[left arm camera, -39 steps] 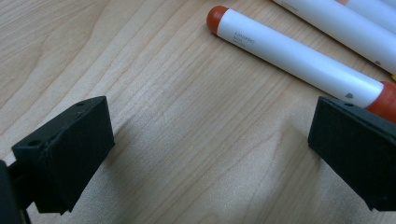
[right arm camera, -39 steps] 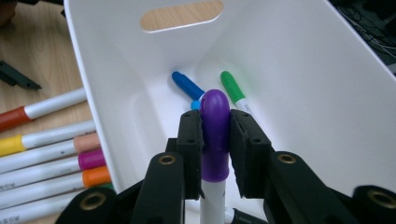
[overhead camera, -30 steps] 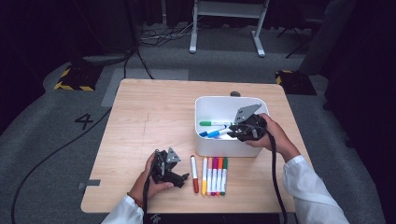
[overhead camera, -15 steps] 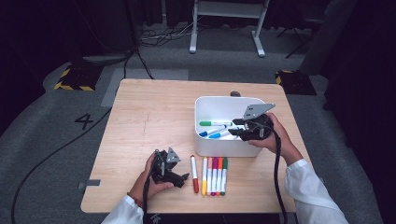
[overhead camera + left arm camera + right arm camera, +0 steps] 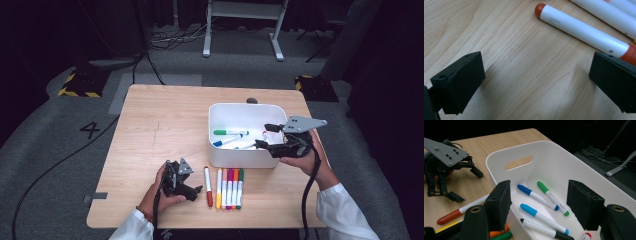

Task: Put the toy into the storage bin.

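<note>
Markers (image 5: 229, 188) lie in a row on the table (image 5: 160, 130) beside the white bin (image 5: 243, 157), and since the open, empty left hand-held gripper (image 5: 192, 190) sits low beside the red marker (image 5: 584, 31), a skewed approach could roll it into its neighbours.

The right gripper (image 5: 537, 205) hangs with its jaws apart over the white plastic bin (image 5: 579, 167). Inside the bin lie a green-capped marker (image 5: 552, 198), a dark blue marker (image 5: 537, 197), a light blue marker (image 5: 544, 218) and a black-capped marker (image 5: 546, 231).
</note>
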Action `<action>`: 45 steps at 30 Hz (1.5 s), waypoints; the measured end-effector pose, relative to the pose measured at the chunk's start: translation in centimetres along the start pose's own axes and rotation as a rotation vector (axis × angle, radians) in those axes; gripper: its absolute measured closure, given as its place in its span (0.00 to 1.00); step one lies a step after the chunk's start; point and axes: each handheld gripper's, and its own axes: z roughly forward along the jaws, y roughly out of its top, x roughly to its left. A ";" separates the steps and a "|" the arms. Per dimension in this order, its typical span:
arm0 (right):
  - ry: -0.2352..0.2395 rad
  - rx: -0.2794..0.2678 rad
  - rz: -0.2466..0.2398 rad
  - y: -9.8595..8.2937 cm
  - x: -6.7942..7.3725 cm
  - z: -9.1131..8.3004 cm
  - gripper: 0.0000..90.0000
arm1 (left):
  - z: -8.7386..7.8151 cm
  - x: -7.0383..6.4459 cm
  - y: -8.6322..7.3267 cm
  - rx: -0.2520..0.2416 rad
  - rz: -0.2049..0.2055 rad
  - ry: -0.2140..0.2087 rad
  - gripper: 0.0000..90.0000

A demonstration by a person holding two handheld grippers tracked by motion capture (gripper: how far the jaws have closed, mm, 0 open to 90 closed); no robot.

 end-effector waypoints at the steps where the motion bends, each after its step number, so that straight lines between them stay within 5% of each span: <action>1: -0.004 -0.012 0.002 -0.3 0.2 -0.5 0.40 | 0.0 0.0 0.0 -0.001 0.000 0.000 0.00; 6: -0.037 -0.042 0.017 -2.2 1.5 -2.5 0.37 | 0.0 0.0 0.0 0.000 0.000 0.000 0.00; 12: -0.022 -0.056 0.064 -5.6 3.4 -3.1 0.37 | 0.0 0.0 0.0 -0.001 0.000 0.000 0.00; 21: -0.001 0.054 0.083 -10.2 6.0 1.2 0.38 | 0.0 0.0 0.0 -0.001 -0.001 0.000 0.00; 34: 0.051 0.114 0.107 -11.6 8.1 6.5 0.40 | 0.0 0.0 0.0 0.000 0.000 0.000 0.00; 45: 0.052 0.155 0.110 -12.6 8.2 8.2 0.40 | 0.0 0.0 0.0 0.000 -0.001 0.000 0.00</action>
